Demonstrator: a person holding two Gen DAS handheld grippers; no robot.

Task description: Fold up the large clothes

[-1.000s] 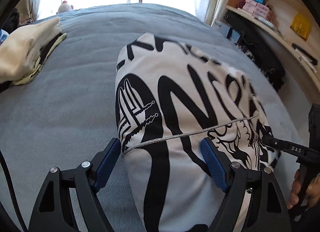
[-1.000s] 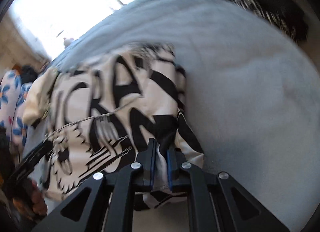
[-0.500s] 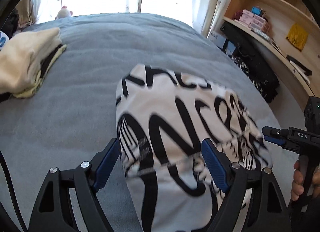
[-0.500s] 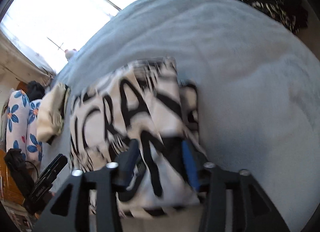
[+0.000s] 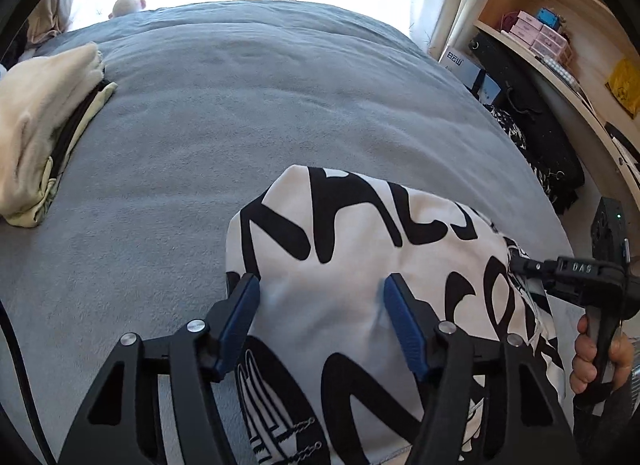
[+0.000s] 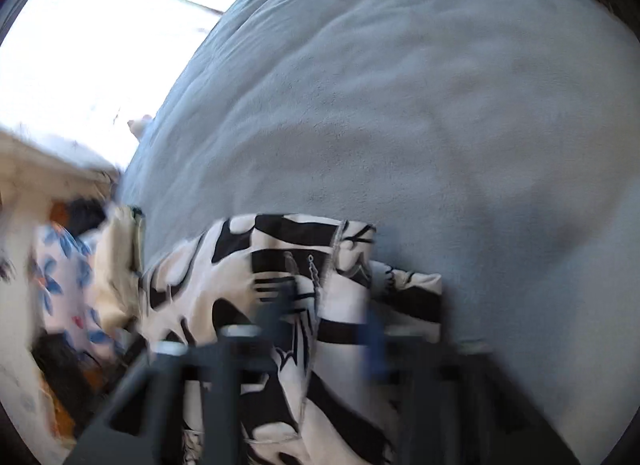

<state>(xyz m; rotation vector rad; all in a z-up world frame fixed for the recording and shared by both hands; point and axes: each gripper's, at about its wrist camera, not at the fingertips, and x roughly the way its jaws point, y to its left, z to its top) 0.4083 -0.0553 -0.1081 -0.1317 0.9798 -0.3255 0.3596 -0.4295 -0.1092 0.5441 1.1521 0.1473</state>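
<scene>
A white garment with bold black lettering (image 5: pixel 348 249) lies folded on the grey bed (image 5: pixel 248 105). My left gripper (image 5: pixel 322 297) stands over its near part with cloth bulging between the blue pads (image 5: pixel 240 313). Its jaws are closing and the pads only touch the fabric at its sides. In the same view my right gripper (image 5: pixel 520 265) comes in from the right, held by a hand (image 5: pixel 588 361), its tip pinched on the garment's right edge. The right wrist view is smeared by motion. There the right gripper (image 6: pixel 324 317) sits on the same garment (image 6: pixel 280 265).
A folded cream garment (image 5: pixel 36 129) lies at the bed's left edge. A wooden shelf with boxes (image 5: pixel 548 37) and dark bags (image 5: pixel 532 121) stand to the right of the bed. A bright window runs along the far side. A floral pillow (image 6: pixel 60 281) lies left.
The garment now reaches less far up the bed and sits closer to me. Both grippers drew back over it. The right jaws opened, then came together again. The left jaws narrowed.
</scene>
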